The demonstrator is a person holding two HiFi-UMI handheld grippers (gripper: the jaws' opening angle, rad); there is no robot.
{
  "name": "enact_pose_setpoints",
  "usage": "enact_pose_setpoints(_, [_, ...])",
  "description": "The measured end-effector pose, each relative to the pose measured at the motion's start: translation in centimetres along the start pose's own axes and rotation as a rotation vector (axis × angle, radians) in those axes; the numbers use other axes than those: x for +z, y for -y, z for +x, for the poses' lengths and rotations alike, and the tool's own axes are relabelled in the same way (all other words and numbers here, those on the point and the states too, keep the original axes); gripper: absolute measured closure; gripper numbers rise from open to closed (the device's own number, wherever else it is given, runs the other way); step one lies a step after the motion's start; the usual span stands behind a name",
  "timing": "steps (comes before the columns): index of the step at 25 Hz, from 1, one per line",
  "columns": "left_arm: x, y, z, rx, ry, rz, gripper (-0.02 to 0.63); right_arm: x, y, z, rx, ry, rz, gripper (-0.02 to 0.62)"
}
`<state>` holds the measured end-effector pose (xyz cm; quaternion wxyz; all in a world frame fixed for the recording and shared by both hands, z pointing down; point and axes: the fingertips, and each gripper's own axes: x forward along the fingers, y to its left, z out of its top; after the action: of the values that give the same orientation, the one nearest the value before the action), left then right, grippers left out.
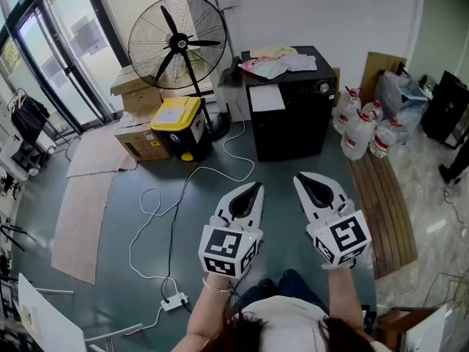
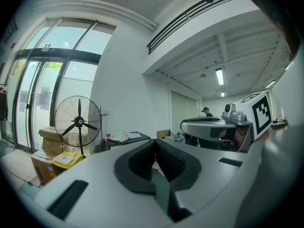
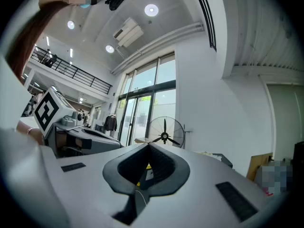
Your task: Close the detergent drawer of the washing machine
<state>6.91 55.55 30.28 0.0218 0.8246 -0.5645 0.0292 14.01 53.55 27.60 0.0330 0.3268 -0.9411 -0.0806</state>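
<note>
Left claw (image 1: 256,187), right claw (image 1: 301,177) being held side by side above floor (image 1: 117,196), jaws together on nothing, pointing ahead at black washing machine (image 1: 293,119) standing by wall (image 1: 293,13), well apart; detergent drawer too unclear.
</note>
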Motion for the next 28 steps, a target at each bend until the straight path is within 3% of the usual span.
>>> enact_pose_setpoints(4, [0.2,-0.9,-0.6,-0.008,0.013,0.008,0.588,-0.4,-0.5,0.7,-0.026,-0.011,0.013,0.571])
enact_pose_setpoints(10, [0.3,-2.4,-1.0,-0.03,0.027,0.015,0.588,0.4,-0.8,1.6,-0.042,0.051,0.062,0.571])
enact_pose_setpoints(23, [-0.2,-4.6,1.5,-0.068,0.029,-0.004,0.588,-1.1,2.2,3.4,-0.116,0.007,0.073,0.571])
enact_pose_setpoints(28, [-0.7,-5.4,3.7,-0.076,0.02,-0.006,0.588,-2.0,3.6,5.0,-0.107,-0.016,0.051,0.571])
